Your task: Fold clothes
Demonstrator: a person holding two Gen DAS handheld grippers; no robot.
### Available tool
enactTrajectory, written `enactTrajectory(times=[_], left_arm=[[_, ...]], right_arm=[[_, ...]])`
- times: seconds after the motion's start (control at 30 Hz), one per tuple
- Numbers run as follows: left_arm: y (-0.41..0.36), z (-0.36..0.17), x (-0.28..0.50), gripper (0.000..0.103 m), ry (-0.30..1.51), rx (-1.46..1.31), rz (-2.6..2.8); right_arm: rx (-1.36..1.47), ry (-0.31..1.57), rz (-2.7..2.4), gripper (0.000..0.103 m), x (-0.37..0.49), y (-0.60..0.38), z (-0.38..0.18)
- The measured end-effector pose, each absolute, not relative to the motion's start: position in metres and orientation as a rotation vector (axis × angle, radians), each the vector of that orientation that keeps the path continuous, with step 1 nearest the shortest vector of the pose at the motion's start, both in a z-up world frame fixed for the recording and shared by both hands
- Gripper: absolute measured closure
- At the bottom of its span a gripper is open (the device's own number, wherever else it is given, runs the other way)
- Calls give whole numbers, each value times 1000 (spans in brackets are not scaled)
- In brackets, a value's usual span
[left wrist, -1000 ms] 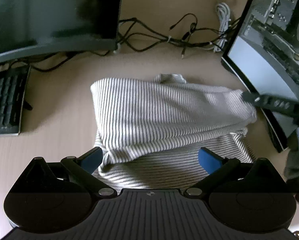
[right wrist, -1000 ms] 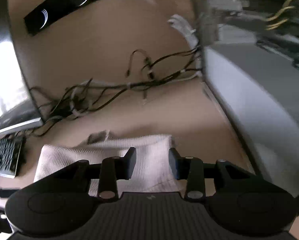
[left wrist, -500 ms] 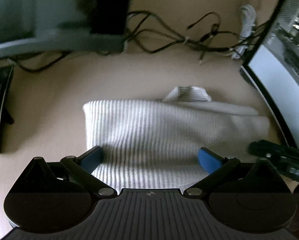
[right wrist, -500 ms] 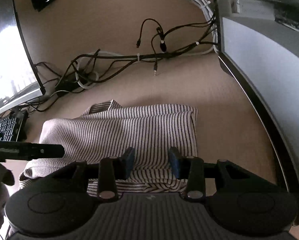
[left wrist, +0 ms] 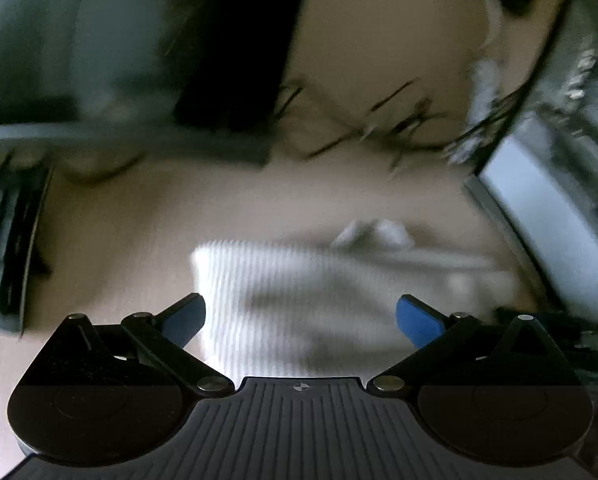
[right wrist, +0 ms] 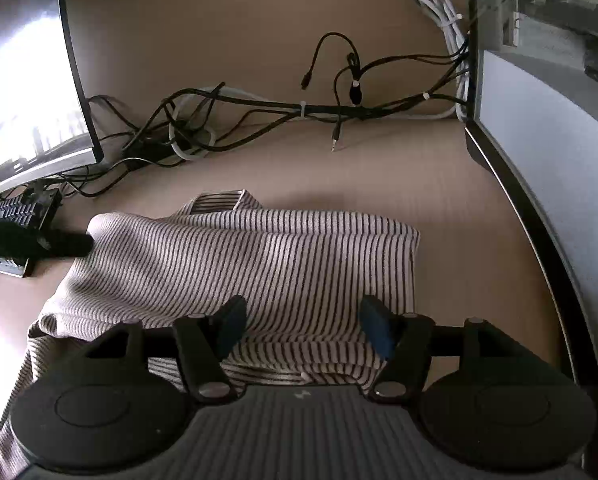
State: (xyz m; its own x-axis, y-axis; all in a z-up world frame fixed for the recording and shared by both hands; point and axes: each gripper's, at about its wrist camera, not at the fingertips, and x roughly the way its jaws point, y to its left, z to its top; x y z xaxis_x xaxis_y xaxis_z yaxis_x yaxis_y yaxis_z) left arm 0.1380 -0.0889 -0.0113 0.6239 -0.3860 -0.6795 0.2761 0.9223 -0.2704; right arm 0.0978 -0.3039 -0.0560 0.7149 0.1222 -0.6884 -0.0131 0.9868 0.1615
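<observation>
A striped garment (right wrist: 259,264) lies folded on the beige desk (right wrist: 439,184), its collar (right wrist: 219,200) poking out at the far edge. My right gripper (right wrist: 303,320) hangs over the garment's near right part. Its jaws are opening, with striped cloth showing below the gap and the pads off it. In the blurred left wrist view the garment (left wrist: 299,292) looks pale. My left gripper (left wrist: 301,316) is open wide above the garment's near left part, holding nothing. One left finger (right wrist: 47,242) shows dark by the garment's left corner. The right gripper's arm (left wrist: 547,320) shows at the edge.
A curved monitor (right wrist: 27,80) stands at the left and another (right wrist: 559,160) at the right. A keyboard (right wrist: 15,208) lies at the left, beside the garment. A tangle of cables (right wrist: 299,108) runs along the back of the desk.
The right jaws have spread much wider and no longer pinch the cloth. The garment's top layer now lies flatter. The left gripper has slid sideways, still open, and its view is blurred.
</observation>
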Motion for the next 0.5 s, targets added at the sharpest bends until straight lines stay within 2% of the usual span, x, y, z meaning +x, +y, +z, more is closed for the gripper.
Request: enactTrajectory(times=[0.1, 0.2, 0.27, 0.33, 0.37, 0.5], left_arm=[[-96, -13, 139, 0, 828, -191, -471], [-99, -36, 143, 0, 911, -187, -450], [-101, -41, 142, 0, 916, -172, -449], [-102, -41, 143, 0, 912, -166, -452], [-101, -42, 143, 0, 912, -170, -452], [-103, -42, 144, 0, 911, -164, -451]], right_arm=[[122, 776, 83, 27, 100, -297, -56], [147, 778, 84, 27, 100, -301, -53], [163, 767, 78, 34, 100, -305, -46], [177, 742, 65, 56, 99, -309, -35], [184, 729, 59, 59, 99, -311, -30], [156, 707, 57, 59, 108, -311, -23]])
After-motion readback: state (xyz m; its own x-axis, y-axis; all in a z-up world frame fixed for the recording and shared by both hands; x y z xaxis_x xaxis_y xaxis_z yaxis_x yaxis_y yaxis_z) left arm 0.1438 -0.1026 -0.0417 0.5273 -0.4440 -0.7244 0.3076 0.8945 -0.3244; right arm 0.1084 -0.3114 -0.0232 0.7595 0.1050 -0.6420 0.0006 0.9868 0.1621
